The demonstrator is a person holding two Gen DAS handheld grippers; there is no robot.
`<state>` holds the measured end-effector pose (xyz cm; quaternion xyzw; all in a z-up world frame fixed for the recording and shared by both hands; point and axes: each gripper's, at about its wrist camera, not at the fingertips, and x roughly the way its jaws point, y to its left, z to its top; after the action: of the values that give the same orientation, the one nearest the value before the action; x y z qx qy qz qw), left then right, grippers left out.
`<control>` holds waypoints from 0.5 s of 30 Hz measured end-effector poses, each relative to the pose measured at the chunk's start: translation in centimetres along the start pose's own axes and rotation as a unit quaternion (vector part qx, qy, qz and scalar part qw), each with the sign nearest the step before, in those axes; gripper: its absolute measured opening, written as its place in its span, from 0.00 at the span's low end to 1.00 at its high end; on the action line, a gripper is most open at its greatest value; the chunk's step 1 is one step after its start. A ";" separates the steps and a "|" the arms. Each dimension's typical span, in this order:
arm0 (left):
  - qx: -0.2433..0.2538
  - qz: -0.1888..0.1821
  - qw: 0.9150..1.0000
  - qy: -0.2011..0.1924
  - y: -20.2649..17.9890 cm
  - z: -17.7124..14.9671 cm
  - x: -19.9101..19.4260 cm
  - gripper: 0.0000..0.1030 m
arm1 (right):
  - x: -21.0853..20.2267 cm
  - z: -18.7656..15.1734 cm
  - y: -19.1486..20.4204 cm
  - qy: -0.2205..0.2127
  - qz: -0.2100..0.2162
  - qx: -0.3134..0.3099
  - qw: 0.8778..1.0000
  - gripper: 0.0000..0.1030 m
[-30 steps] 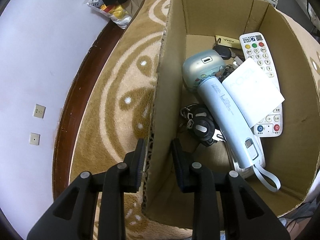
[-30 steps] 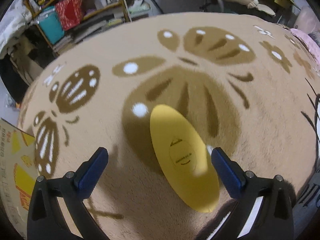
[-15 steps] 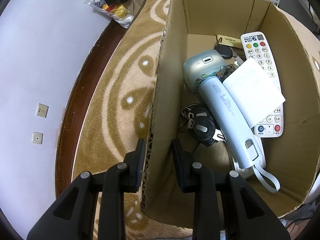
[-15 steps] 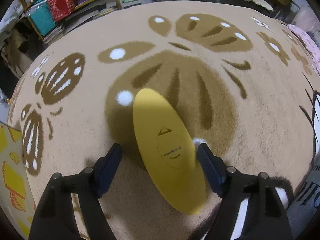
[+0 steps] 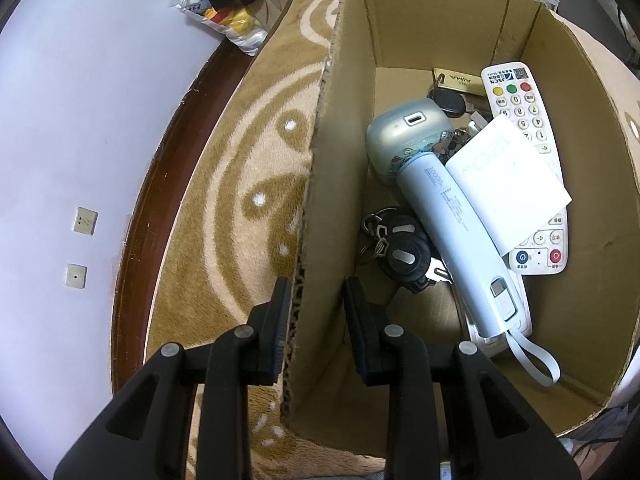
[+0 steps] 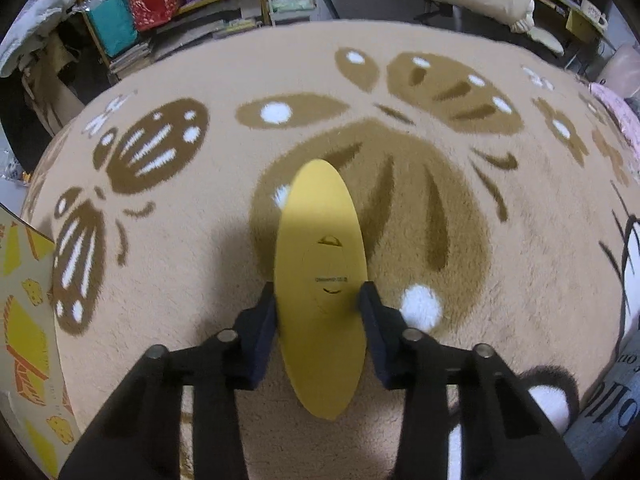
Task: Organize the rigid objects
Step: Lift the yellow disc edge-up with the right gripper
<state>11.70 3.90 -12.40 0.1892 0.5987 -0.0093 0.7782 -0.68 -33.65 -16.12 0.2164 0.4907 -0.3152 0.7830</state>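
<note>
Closing in from both sides, the right gripper (image 6: pixel 319 300) has just been drawing its jaws together around the yellow disc (image 6: pixel 320 280), which lies flat on the blanket (image 6: pixel 500 280). Its pads now seem to touch the disc's two edges, though blur at the right pad leaves the firmness of that grip unsure. Taking it edge-on suits a thin plate that offers no other hold.

The left gripper (image 5: pixel 316 312) is clamped on the near wall of the box (image 5: pixel 580 240), one finger outside and one inside, most likely to steady the box for the disc.

Deeper in the box lie a black key fob (image 5: pixel 404 254), a pale power bank (image 5: pixel 460 236) leaning across a white card (image 5: pixel 508 184), and beyond them a remote (image 5: pixel 524 120).
</note>
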 end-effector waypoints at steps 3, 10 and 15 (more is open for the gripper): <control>-0.001 -0.002 1.000 0.001 -0.1 0.0 0.0 0.26 | -0.4 0.0 0.1 -0.007 0.001 -0.002 1.000 0.34; 0.000 -0.001 1.000 0.000 -0.1 0.0 -0.1 0.26 | -0.8 0.3 -0.2 -0.017 -0.001 -0.001 1.000 0.24; 0.004 0.001 1.000 0.000 -0.3 0.0 -0.1 0.26 | -1.5 0.5 -0.7 -0.031 -0.004 0.005 0.999 0.17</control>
<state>11.58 3.65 -12.36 0.1932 0.5983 -0.0105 0.7776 -1.34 -33.99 -14.55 0.2082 0.4655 -0.3275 0.7954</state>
